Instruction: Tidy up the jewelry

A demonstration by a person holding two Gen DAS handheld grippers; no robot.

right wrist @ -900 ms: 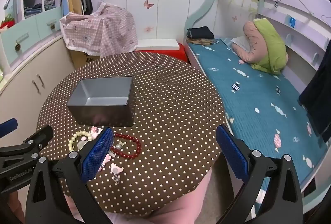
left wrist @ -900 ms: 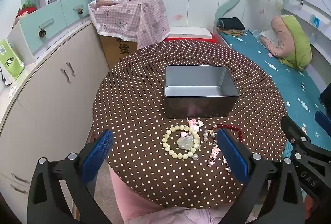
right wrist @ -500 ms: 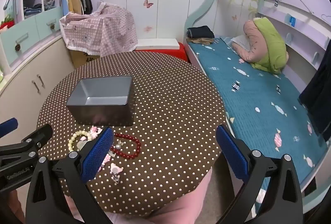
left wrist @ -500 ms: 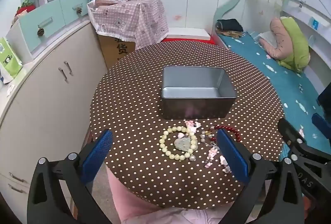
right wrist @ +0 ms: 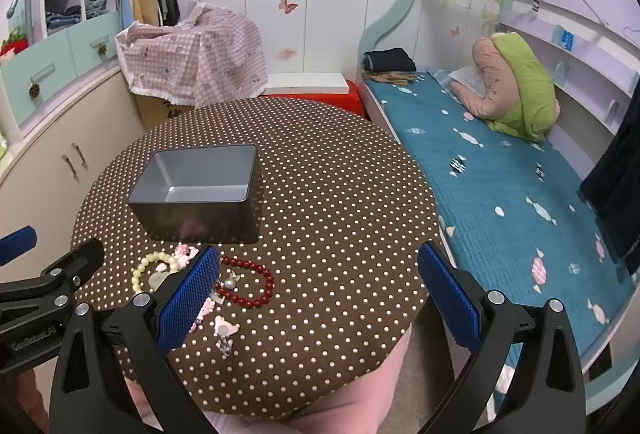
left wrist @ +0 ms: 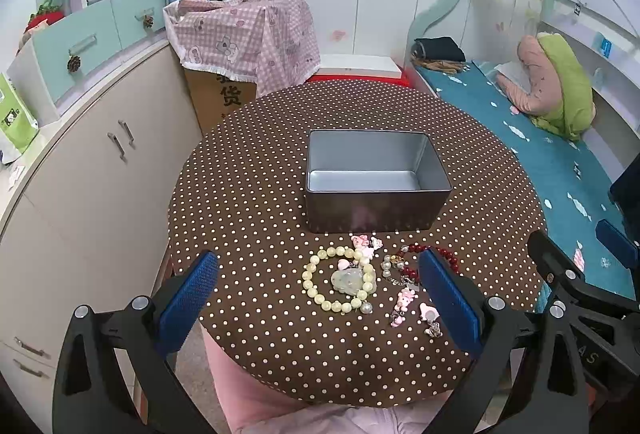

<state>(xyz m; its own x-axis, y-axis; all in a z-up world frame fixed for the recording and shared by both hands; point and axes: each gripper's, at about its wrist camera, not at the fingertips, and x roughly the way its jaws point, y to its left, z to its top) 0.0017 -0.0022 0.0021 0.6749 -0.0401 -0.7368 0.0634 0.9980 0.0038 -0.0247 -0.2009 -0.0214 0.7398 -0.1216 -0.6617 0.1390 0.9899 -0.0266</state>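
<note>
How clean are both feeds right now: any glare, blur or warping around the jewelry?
Left wrist: sharp, evenly lit; pale bead bracelet crisp, faint reflection on tin, edges bowed by fisheye. Right wrist: same soft light, purple cast; tongs pad hides part of the red bead bracelet.

Left gripper (left wrist: 320,290) jaws wide apart above pale bead bracelet (left wrist: 340,284); metal tin (left wrist: 376,181) beyond.

Right claw finger (right wrist: 188,300) covers part of pale bead bracelet (right wrist: 141,272).
</note>
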